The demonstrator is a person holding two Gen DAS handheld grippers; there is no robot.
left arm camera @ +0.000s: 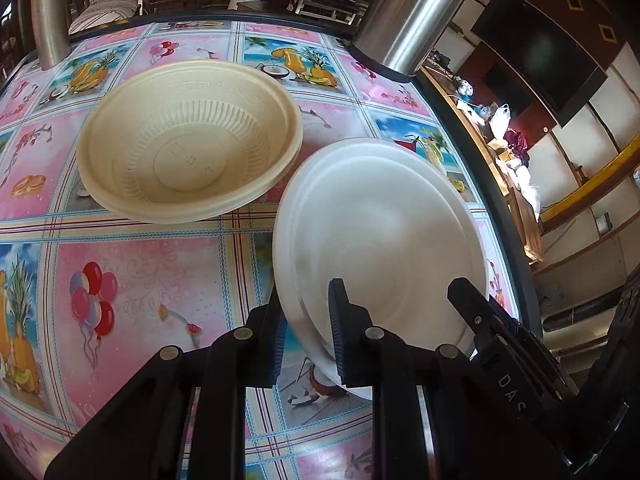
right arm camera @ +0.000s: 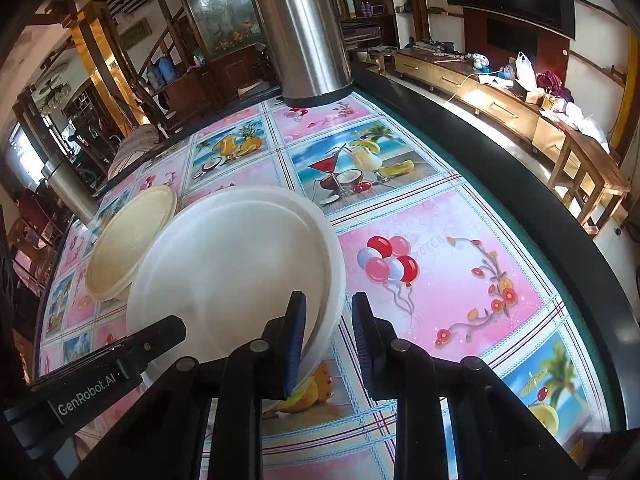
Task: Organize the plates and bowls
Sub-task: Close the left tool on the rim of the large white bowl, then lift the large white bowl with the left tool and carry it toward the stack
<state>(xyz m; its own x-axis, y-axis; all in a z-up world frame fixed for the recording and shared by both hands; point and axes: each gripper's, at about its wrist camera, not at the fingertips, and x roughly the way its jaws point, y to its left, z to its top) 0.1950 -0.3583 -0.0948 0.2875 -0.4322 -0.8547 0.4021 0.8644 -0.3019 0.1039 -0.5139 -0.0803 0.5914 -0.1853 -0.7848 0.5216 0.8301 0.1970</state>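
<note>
A stack of white foam plates is tilted above the table; it also shows in the right wrist view. My left gripper is shut on the stack's near-left rim, one finger each side. My right gripper is open with its jaws astride the stack's right rim, the left pad inside the plate, the right finger outside and apart from it. It appears in the left wrist view by the stack's right rim. A cream ribbed bowl rests on the table behind the stack, also seen in the right wrist view.
The table has a pink picture-tile cloth and a dark rim. A steel flask stands at the far right edge, also in the right wrist view. Another steel flask stands far left. A wooden sideboard runs past the table.
</note>
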